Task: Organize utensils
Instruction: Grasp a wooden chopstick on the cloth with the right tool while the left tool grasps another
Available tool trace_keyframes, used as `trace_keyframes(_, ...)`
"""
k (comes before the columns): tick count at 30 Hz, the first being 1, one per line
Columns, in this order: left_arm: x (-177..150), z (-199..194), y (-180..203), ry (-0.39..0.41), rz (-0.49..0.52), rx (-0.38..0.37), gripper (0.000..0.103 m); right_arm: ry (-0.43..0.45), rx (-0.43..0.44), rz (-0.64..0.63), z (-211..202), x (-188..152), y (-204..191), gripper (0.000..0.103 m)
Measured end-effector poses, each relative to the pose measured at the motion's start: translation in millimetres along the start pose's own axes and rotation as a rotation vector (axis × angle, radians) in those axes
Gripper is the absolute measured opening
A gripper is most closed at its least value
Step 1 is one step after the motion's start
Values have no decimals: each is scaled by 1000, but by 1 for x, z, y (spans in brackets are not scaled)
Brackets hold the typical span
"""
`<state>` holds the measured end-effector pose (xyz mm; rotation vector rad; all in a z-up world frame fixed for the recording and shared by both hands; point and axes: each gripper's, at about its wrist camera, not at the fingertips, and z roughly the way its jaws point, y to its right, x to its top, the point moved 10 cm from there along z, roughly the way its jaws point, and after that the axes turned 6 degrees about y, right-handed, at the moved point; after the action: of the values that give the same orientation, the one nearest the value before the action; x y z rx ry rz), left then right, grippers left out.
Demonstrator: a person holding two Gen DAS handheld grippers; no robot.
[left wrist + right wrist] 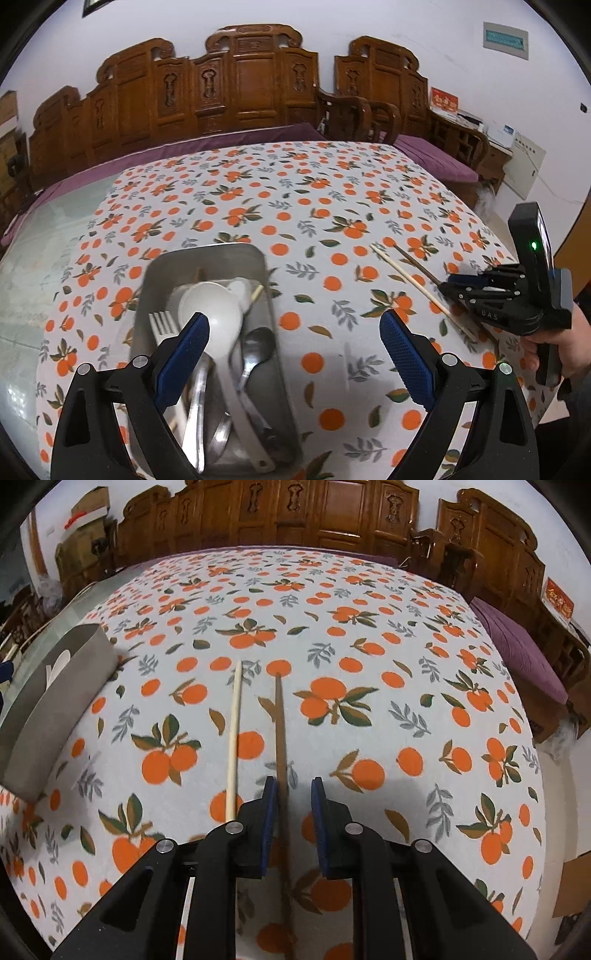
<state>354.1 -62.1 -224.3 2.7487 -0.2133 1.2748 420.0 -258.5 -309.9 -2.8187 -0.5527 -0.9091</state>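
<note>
right gripper (292, 794) jaws narrowly apart, straddling the dark chopstick (279, 723) on the table (406, 664), pads not pressing it; pale chopstick (233, 738) just left. left gripper (294, 332) wide apart, empty, above metal tray (273, 295) of utensils.

orange-print tablecloth (388, 635) — metal tray (218, 254), two chopsticks (233, 738) on it

On the table: 1 tray (207, 254) holding 1 fork (162, 325) and 2 ladles (210, 310); at 3 o'clock, 2 chopsticks (233, 738).
</note>
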Motion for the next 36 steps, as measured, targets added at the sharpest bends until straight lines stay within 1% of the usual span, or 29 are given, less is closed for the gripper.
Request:
trace_keyframes(4,-1,3,15,-10,22,-10,90,-20,25,-1,-4,-6,4,20)
trace_keyframes(6,-1,6,23,-19,32,-16,90,-22,13,-15,-6,-8,5,9)
trace_keyframes(7,0,8,26,-23,33,-18,90,-22,10,-21,-6,-8,6,6)
trace_keyframes(11,0,16,45,-43,50,-32,90,-24,23,-18,-7,-9,8,6)
trace_keyframes(14,2,25,61,-49,69,-39,90,-22,6,-15,-8,-9,14,6)
trace_keyframes(20,1,52,91,-84,88,-59,90,6,12,38,-12,-6,27,6)
trace_keyframes(26,-11,82,114,-132,121,-50,90,29,11,99,-17,-5,48,6)
trace_keyframes(34,-11,109,145,-166,122,-89,90,64,-7,177,-25,-1,69,6)
trace_keyframes(35,-12,113,149,-172,126,-91,89,67,-6,182,-26,0,71,6)
trace_keyframes(36,-12,115,152,-175,132,-94,84,70,-6,186,-27,0,72,6)
